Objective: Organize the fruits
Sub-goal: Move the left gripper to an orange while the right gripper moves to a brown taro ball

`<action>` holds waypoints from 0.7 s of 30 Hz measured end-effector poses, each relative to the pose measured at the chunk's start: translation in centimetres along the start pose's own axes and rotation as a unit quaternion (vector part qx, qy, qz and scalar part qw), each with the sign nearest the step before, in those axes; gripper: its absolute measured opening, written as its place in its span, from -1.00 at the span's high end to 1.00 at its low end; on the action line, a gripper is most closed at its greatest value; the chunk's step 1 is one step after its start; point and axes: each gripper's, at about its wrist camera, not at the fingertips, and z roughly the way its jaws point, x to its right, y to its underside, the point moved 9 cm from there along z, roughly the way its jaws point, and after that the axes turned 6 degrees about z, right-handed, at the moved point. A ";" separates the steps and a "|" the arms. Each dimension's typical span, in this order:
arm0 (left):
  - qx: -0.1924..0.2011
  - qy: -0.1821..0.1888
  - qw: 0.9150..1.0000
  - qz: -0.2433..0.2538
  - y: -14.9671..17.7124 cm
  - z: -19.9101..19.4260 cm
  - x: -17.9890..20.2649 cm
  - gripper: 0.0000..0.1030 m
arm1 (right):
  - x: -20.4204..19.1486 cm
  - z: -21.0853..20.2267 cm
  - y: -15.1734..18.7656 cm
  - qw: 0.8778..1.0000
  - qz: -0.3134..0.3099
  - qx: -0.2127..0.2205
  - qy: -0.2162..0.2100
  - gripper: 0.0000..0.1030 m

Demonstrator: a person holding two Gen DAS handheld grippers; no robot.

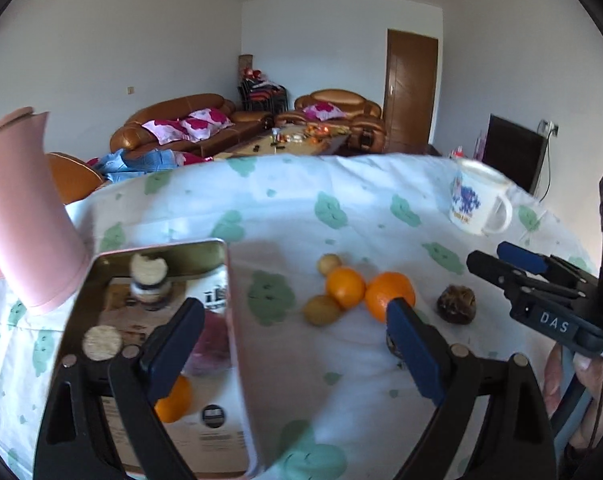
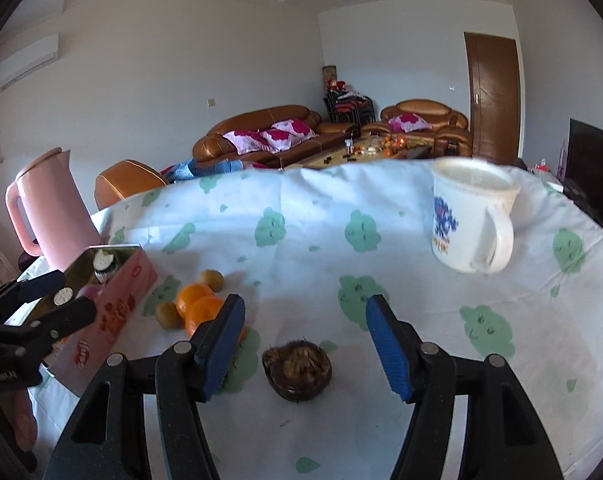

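Pink tin [image 1: 237,320], lid off, on the clothed table [image 1: 285,200]: one orange [image 1: 177,400] inside. Beside it, loose: two oranges [image 1: 389,294], two small yellow fruits [image 1: 321,310], dark husked fruit [image 2: 297,368]. Left gripper [image 1: 293,340]: spread above the tin's edge. Right gripper [image 2: 305,340]: spread, straddling the husked fruit. Mug [image 2: 471,220], pink kettle [image 2: 51,208] behind.

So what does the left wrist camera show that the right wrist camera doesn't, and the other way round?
Only the left wrist view looks down into the open tin: an orange lies inside, and the right gripper enters at right. Only the right wrist view shows the wall air conditioner, the tin's pink printed side, and the left gripper over the tin. Both show the two loose oranges, the dark brown husked fruit, the white mug and the pink kettle.
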 end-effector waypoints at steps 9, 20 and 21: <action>-0.045 0.048 0.998 -0.011 1.1 3.0 3.0 -0.36 | 0.0 1.4 1.0 0.999 0.002 -0.043 -0.006 -0.26; -0.066 0.063 0.996 -0.007 0.8 4.8 3.8 -0.19 | -0.6 4.0 3.3 0.992 -0.009 -0.126 -0.017 0.12; -0.070 0.069 0.995 -0.008 0.9 5.0 4.0 -0.15 | -0.6 3.9 3.3 0.992 -0.005 -0.126 -0.021 0.12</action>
